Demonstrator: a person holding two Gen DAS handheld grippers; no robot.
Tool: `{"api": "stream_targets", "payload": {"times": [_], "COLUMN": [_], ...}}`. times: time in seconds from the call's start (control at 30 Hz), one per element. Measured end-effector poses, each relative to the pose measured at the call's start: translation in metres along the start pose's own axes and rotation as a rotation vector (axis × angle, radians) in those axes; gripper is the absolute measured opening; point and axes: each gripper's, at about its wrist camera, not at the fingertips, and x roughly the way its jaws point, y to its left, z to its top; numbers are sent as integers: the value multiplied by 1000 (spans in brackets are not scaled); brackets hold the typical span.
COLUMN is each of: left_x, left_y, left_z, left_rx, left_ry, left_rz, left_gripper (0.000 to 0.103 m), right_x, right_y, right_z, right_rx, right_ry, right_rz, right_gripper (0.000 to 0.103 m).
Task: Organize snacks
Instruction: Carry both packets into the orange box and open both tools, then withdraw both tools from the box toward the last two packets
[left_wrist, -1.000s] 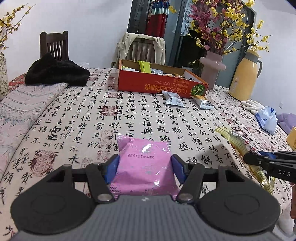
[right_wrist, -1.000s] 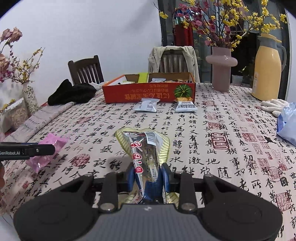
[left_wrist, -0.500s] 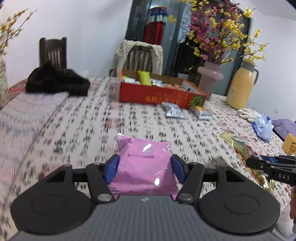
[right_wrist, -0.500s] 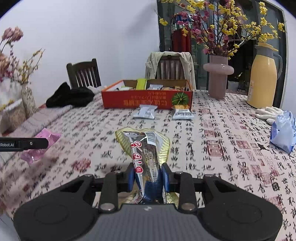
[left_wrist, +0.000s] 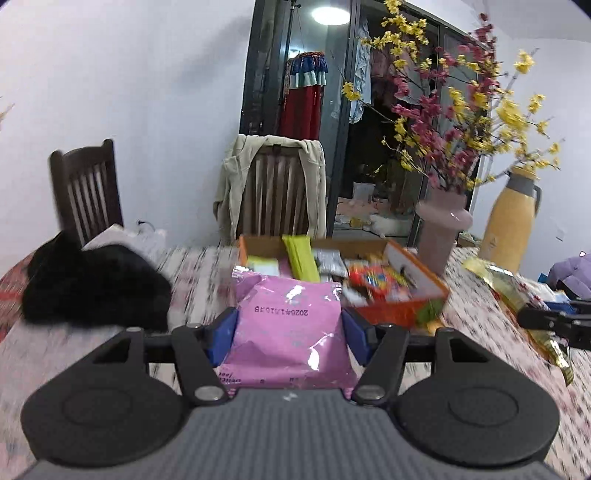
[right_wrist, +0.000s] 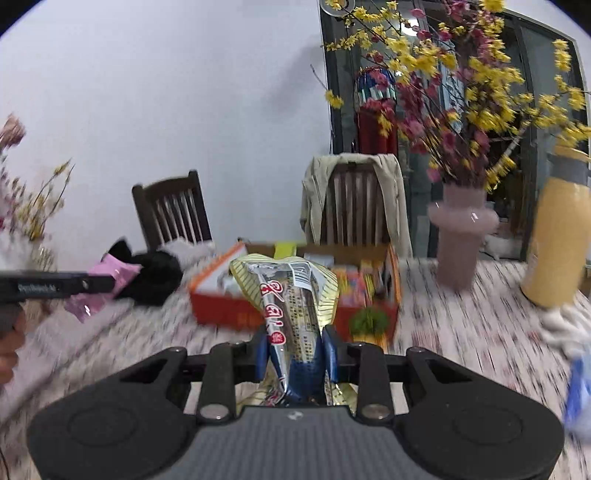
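My left gripper (left_wrist: 288, 332) is shut on a pink snack packet (left_wrist: 288, 328), its blue pads pressing both sides. It hangs in the air just before the orange cardboard box (left_wrist: 417, 275) that holds several snacks. My right gripper (right_wrist: 295, 350) is shut on a gold and silver snack bag (right_wrist: 291, 299) with red lettering, also lifted in front of the same orange box (right_wrist: 221, 310). The right gripper and its gold bag (left_wrist: 517, 299) show at the right edge of the left wrist view; the left gripper with the pink packet (right_wrist: 107, 273) shows at the left of the right wrist view.
A pink vase (right_wrist: 461, 236) with flowering branches and a yellow thermos (right_wrist: 557, 236) stand right of the box. A black garment (left_wrist: 92, 291) lies left of it. Two wooden chairs (left_wrist: 280, 192) stand behind the table, one draped with a beige jacket. White gloves (right_wrist: 565, 321) lie at right.
Both grippers have risen and moved forward toward the orange box, each carrying its packet. The box now looks much nearer and its contents are visible from above.
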Motion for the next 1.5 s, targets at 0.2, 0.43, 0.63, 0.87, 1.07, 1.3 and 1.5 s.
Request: {"api": "stream_targets", "payload": {"times": [0.2, 0.43, 0.63, 0.87, 1.07, 1.3, 1.5], "left_x": [99, 190, 225, 234, 233, 210, 170], "left_y": [1, -3, -3, -7, -9, -8, -25], "left_z": [46, 36, 10, -8, -5, 13, 32], "left_rx": [-47, -37, 24, 92, 76, 30, 49], "left_ry": [18, 62, 102, 132, 152, 146, 92], "left_rz": [6, -23, 8, -1, -21, -16, 2], "left_gripper": [62, 62, 63, 65, 76, 79, 82], "right_x": [104, 236, 310, 327, 326, 297, 249], "right_y": [-17, -26, -35, -10, -10, -21, -20], "right_z": [71, 83, 51, 35, 38, 51, 71], "right_rx": [80, 107, 101, -106, -123, -24, -24], "right_ry": [25, 118, 206, 269, 312, 287, 225], "right_rz": [55, 14, -31, -149, -139, -87, -94], "right_gripper": [29, 29, 29, 32, 46, 59, 62]}}
